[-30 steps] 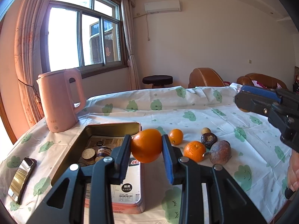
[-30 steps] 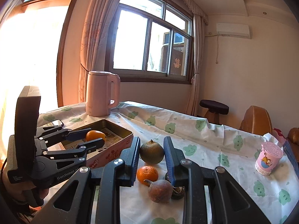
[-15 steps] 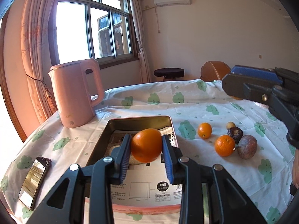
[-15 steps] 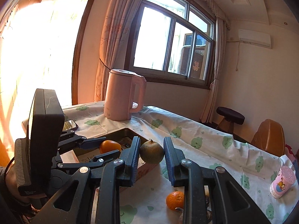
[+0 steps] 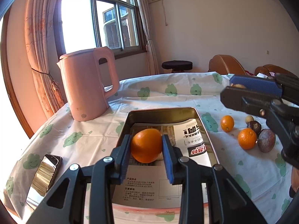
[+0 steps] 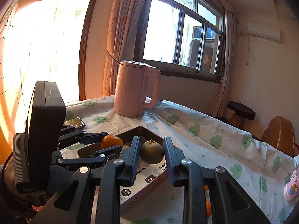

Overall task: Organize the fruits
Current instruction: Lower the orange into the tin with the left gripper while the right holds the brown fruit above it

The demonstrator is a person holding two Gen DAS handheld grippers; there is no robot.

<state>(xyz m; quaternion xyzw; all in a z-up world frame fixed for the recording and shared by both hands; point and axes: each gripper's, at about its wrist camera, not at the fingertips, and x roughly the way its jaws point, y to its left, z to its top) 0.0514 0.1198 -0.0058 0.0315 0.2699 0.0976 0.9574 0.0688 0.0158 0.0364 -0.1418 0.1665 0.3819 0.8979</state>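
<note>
My left gripper is shut on a large orange and holds it over the metal tin, whose floor is lined with printed paper. The orange also shows in the right wrist view. My right gripper is shut on a dull green round fruit above the tin's near corner; it shows in the left wrist view at the right. On the cloth right of the tin lie two small oranges, a brownish fruit, a dark fruit and a small pale one.
A pink kettle stands behind the tin at the left. A phone lies near the table's left edge. A small pink cup stands at the far right. A stool and brown chairs are beyond the table.
Both grippers have moved left toward the tin with their fruits. The orange now hangs lower, over the tin's floor. The green fruit has come over the tin's corner.
</note>
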